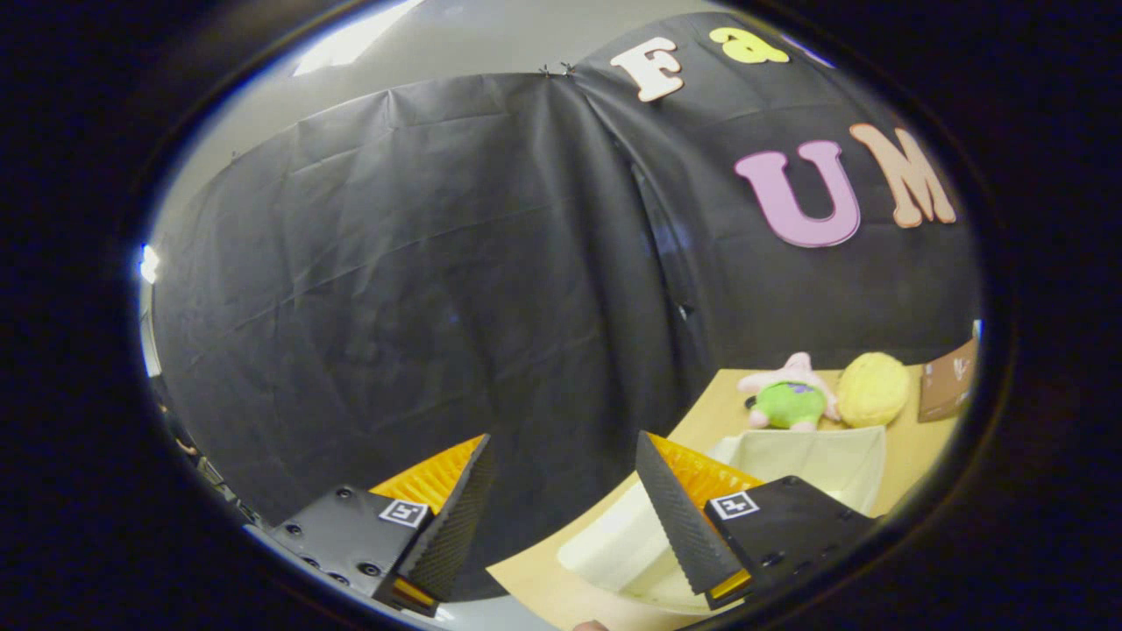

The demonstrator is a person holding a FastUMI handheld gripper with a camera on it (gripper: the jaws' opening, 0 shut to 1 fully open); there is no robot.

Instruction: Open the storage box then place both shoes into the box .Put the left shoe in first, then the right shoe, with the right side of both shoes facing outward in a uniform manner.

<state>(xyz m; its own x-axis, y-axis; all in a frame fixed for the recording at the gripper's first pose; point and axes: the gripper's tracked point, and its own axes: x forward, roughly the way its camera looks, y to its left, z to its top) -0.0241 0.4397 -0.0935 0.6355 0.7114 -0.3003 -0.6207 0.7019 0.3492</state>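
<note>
Between the spread fingers of the tool [565,513] we see only black cloth; nothing is gripped. At 4 o'clock, the cream storage box [815,464] rests on the table [912,447]; beyond it lie two plush toys [793,394].

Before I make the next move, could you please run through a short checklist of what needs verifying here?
1. Hand-held gripper fingers apart and holding nothing: ok.
2. Storage box on the table, partly behind one finger: ok.
3. Box lid open: cannot tell; its cream surfaces are partly hidden.
4. Shoes located: not ok; none identified.
5. Gripper aimed at the box: not ok; it points mostly at the black cloth wall, with the view tilted.
6. Plush toy, yellow ball and brown card sit beyond the box, apart from it: ok.
</note>
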